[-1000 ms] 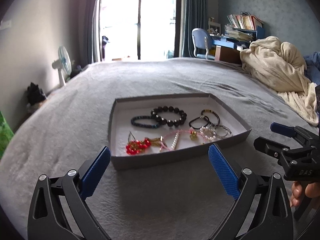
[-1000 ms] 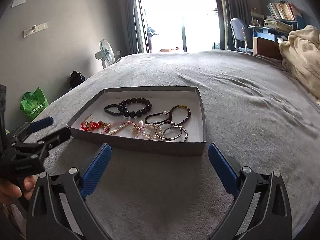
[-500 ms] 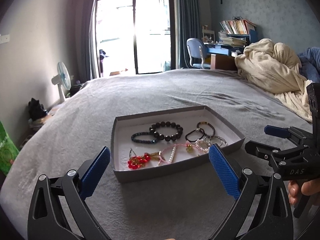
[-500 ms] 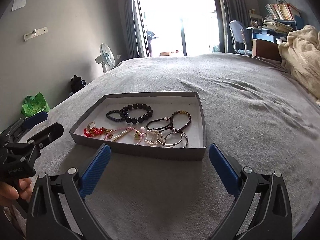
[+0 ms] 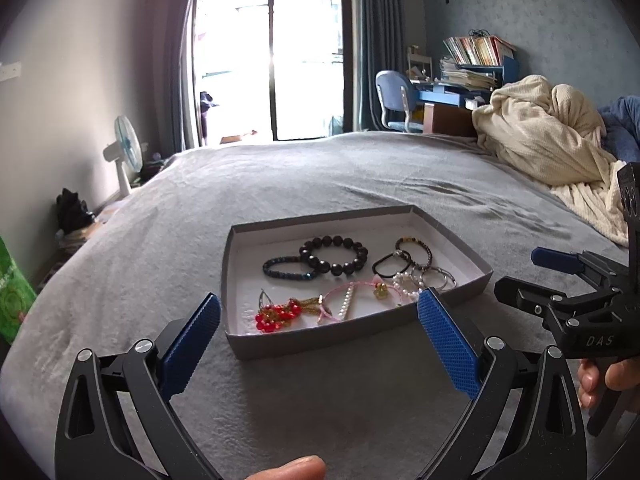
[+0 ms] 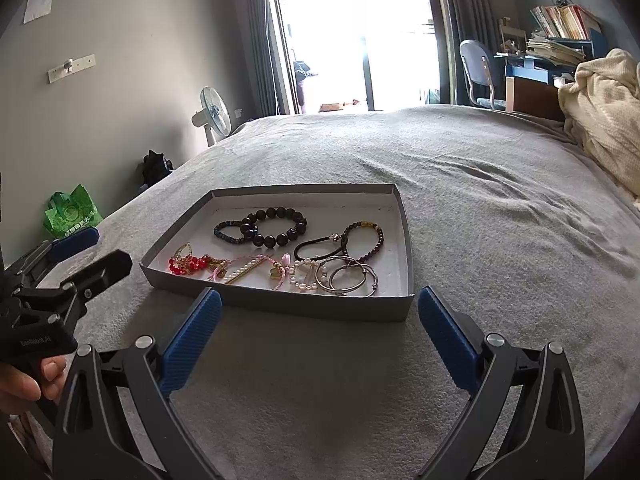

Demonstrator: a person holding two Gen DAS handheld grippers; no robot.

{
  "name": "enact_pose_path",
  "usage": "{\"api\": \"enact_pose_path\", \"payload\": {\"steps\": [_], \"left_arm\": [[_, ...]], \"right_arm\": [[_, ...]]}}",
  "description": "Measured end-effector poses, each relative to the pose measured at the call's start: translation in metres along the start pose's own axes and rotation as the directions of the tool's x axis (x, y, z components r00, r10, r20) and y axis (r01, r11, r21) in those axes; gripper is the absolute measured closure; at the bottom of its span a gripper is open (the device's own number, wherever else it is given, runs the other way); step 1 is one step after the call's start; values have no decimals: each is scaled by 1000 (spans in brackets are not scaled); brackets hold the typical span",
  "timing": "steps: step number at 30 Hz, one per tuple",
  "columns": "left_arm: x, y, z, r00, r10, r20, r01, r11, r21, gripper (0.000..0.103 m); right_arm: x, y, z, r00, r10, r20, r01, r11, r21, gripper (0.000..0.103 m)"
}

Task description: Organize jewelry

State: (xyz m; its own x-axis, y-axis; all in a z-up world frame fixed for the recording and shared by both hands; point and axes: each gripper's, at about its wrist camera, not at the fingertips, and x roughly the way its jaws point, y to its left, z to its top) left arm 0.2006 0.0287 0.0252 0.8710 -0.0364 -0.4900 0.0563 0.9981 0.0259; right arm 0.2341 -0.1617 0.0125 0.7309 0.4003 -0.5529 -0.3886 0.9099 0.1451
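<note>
walls: grey wall [image 6: 132,80] on the left side; blue-grey patterned wall [image 5: 540,12] on the right side.
window: glazed sliding door [image 5: 272,64] at the far end, overexposed by daylight, dark curtains [image 5: 376,44] either side.
bed: grey bedspread [image 5: 320,176], lightly creased; cream blanket [image 5: 544,136] heaped at its right edge.
furniture: blue chair [image 5: 394,100] at a blue desk [image 5: 448,98] stacked with books [image 5: 476,50].
floor: standing fan [image 5: 126,152], green bag [image 6: 72,212] along the left wall.
</note>
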Motion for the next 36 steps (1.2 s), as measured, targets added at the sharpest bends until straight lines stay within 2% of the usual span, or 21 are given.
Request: {"api": "enact_pose_path", "payload": {"steps": [36], "left_arm": [[11,3,-5,998,8,-63,-10,1000,-30,5]], "right_arm": [[3,1,0,1000,11,-17,-11,1000,-2,6]]}}
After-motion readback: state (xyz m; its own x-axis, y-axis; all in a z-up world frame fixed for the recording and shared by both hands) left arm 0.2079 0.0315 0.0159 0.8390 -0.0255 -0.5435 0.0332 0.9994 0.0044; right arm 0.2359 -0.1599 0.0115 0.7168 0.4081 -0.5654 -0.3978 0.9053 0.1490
